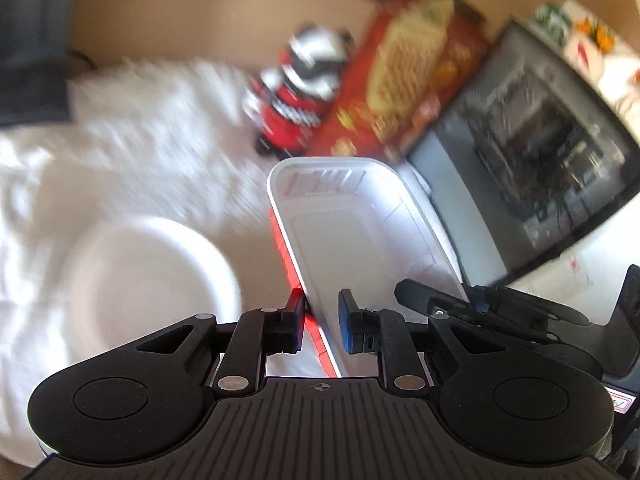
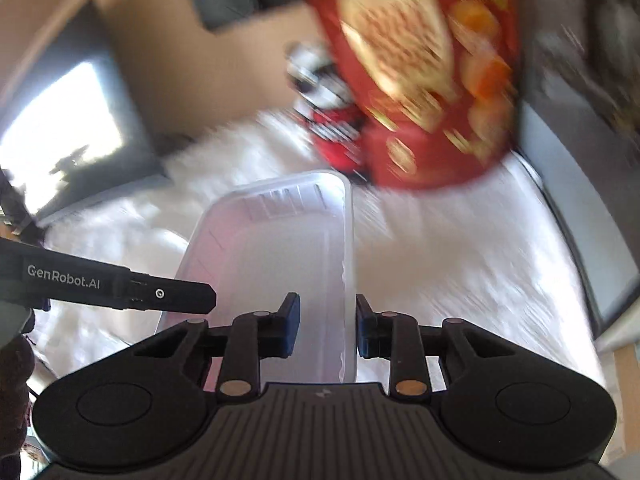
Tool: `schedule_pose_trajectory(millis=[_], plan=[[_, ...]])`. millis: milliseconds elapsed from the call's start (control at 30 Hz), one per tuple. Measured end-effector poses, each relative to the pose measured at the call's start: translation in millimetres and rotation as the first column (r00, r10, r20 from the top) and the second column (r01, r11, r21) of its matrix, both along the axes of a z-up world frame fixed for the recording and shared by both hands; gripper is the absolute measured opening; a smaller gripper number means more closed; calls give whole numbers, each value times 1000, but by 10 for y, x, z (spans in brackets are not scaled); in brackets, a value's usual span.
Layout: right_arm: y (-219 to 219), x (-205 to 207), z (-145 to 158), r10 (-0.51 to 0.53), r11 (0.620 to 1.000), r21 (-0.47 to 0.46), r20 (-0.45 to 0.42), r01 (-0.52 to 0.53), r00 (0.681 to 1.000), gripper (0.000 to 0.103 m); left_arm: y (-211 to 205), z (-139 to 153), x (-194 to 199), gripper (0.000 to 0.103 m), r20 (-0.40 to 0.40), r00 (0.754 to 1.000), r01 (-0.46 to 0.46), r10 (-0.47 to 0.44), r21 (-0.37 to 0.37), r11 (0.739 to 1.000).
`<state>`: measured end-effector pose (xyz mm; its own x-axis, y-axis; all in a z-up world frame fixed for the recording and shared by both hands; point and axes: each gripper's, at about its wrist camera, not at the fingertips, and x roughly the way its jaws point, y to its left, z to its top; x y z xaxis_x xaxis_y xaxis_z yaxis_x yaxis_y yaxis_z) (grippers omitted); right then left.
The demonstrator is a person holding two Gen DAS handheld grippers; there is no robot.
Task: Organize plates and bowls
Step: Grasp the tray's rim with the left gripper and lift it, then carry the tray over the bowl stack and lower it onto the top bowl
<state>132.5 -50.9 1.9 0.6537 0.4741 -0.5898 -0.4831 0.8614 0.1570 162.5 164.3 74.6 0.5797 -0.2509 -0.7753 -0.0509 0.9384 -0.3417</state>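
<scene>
Tray point(image 1: 360, 224) is the thing to watch: a white rectangular plastic dish held off the white cloth point(image 1: 132, 120), gripped from two sides at once. In the left wrist view its long axis runs from the lower centre of the frame up toward the middle, and the left gripper point(image 1: 324, 324) pinches the left long rim near the close end, one blue pad inside the wall and the other outside, where a red glow edges the rim. In the right wrist view the right gripper point(image 2: 327, 326) is clamped on the opposite long rim point(image 2: 348, 280), jaws drawn in tight around that wall. Both hands sit at the near end of the tray, so the far end hangs out unsupported; any placing move depends on the two keeping level with each other.

A round white plate point(image 1: 152, 288) lies on the cloth at lower left in the left view, just beside the tray. Background blur is heavy, but a red snack box point(image 1: 404, 76) and what seems to be a red-and-white toy point(image 1: 304, 92) stand beyond the far end, with a dark appliance point(image 1: 540, 140) at right.
</scene>
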Motion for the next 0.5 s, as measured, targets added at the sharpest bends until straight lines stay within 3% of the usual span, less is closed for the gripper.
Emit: schedule_pose_trajectory(millis=[167, 267, 500], plan=[[606, -109, 282, 101, 994, 25, 48, -102, 994, 28, 578, 263, -113, 20, 8, 998, -64, 64, -7, 998], [928, -72, 328, 135, 991, 17, 33, -136, 990, 28, 861, 296, -135, 20, 3, 995, -101, 101, -16, 995], [1369, -93, 126, 163, 986, -16, -30, -164, 986, 28, 1147, -36, -154, 20, -26, 991, -130, 131, 4, 991]])
